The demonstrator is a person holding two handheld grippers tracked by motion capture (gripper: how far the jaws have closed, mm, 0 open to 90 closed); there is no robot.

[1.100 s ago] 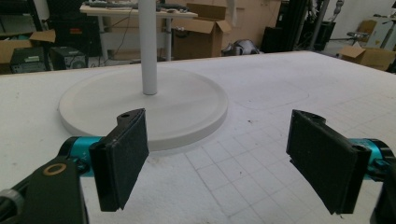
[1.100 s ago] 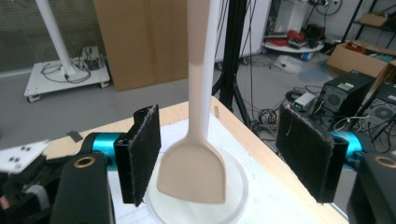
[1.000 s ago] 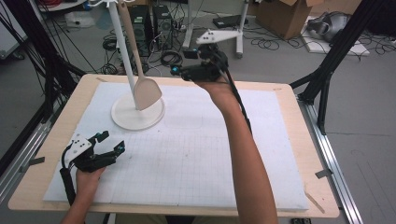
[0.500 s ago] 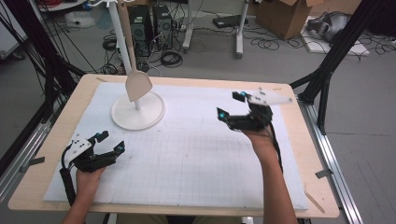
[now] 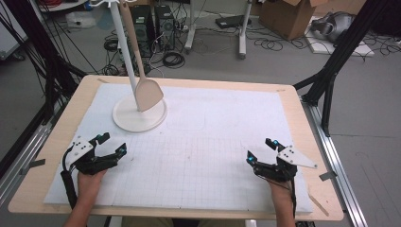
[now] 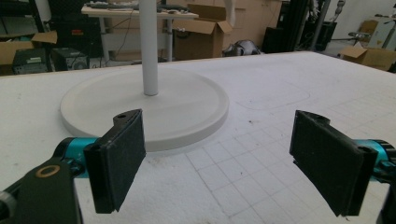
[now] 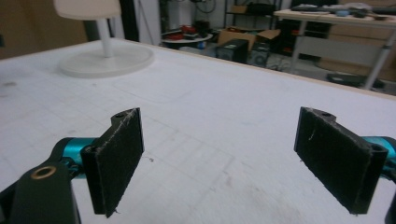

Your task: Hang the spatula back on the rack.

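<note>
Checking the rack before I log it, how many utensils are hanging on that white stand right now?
1: a wooden spatula hangs beside the pole of the white stand at the table's far left, blade just above the base. The stand's top is cut off, so others may be hidden.

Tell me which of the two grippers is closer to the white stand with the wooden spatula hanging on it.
The left gripper, at the mat's near left, is closer: the stand rises just beyond it. The right gripper rests at the near right, far across the mat.

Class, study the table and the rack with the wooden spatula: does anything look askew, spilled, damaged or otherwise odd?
Nothing stands out. The wooden spatula hangs beside the white stand's pole, blade just above the round base. The white mat lies flat with only faint marks. The left tool and right tool rest on it, open and empty.
</note>
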